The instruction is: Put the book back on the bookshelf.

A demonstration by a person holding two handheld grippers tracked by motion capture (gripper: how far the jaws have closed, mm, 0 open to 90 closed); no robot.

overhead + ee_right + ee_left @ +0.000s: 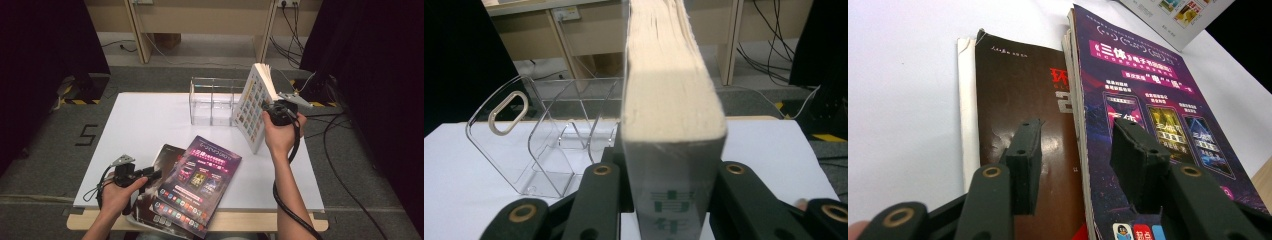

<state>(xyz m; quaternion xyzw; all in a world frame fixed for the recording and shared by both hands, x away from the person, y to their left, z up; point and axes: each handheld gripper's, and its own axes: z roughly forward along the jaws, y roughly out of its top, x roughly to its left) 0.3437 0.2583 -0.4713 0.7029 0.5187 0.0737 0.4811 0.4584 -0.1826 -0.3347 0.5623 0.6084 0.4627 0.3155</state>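
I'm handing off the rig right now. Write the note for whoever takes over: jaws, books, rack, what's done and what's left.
Right gripper: jaws clamped on the spine end of the thick white book, held upright on the table's right side, beside the clear rack and not yet in it.
Left gripper: jaws open, hovering low over the brown book, holding nothing.
The purple magazine lies flat, overlapping the brown book, at the near edge.
Done: white book picked up and stood on end.
Left, probably: slot the white book into the rack, which looks empty, then the other two.
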